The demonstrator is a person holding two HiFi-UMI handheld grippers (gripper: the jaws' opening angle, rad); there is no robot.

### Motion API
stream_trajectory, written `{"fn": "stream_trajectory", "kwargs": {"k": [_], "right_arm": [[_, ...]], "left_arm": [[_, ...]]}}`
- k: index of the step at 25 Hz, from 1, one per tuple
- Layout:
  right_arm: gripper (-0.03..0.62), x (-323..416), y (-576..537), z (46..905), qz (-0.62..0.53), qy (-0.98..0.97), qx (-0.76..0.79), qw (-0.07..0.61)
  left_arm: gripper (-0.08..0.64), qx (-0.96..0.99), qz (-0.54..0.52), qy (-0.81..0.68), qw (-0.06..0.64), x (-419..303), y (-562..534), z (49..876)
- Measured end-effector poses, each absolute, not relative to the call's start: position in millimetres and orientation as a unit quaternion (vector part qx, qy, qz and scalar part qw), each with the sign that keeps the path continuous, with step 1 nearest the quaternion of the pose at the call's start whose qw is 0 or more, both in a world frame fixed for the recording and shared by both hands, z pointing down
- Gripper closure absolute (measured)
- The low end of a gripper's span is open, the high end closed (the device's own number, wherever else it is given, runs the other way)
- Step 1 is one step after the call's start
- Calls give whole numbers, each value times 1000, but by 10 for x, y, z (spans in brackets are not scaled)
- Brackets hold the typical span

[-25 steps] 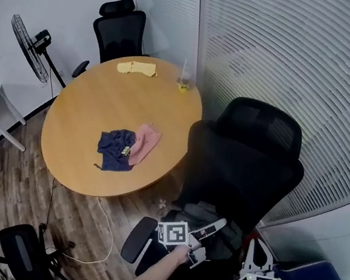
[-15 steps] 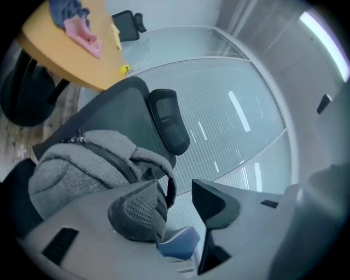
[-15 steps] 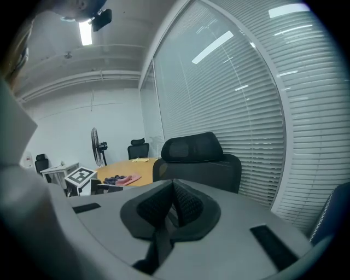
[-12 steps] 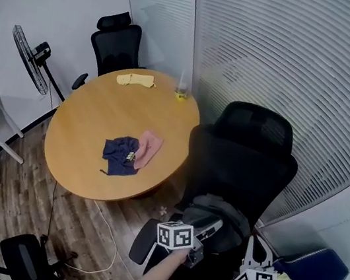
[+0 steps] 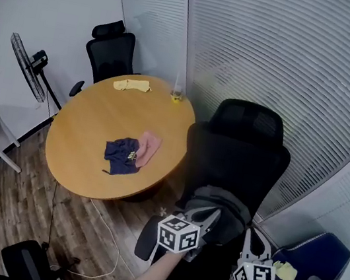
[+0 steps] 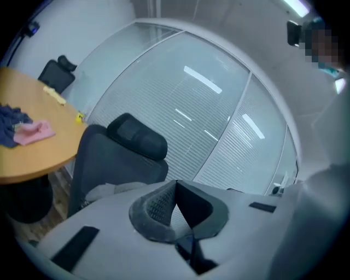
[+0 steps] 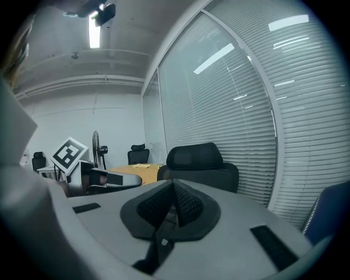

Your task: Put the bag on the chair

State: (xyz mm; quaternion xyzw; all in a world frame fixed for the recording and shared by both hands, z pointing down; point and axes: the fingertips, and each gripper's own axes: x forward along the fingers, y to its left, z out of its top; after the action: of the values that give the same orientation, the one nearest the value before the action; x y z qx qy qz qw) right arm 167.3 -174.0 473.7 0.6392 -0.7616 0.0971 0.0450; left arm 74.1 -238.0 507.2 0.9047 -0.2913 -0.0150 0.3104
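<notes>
A grey bag lies slumped on the seat of the black high-backed office chair; in the left gripper view the bag shows pale at the foot of the chair's back. My left gripper hovers at the bag's near edge. Its jaws are closing and the pads meet with nothing between them. My right gripper is held to the right of the bag, apart from it, its pads pressed together and empty.
A round wooden table stands left of the chair with a blue cloth, a pink cloth, a yellow item and a cup. Beyond it are a second black chair and a fan. Blinds cover the glass wall behind.
The left gripper's jaws, spread over the bag before, have come together and left the bag on the seat. The head view has shifted slightly; the right gripper has barely moved.
</notes>
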Motion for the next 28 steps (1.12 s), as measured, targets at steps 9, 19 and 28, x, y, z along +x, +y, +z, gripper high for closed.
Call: {"fn": "stream_trajectory", "kwargs": {"k": [9,19,28], "right_arm": [[580,1851,-1446,4608,84,-738,668,44],[580,1989,-1326,4545,83,-722,686,31],[580,1943,-1377,4580,84,-725,682,38]], "left_arm": [[537,920,-38,-316,230,556,-2253,4580],[537,925,-38,-304,226,635,-2210,4489],[537,923,-32,-308,227,586,-2246,4554]]}}
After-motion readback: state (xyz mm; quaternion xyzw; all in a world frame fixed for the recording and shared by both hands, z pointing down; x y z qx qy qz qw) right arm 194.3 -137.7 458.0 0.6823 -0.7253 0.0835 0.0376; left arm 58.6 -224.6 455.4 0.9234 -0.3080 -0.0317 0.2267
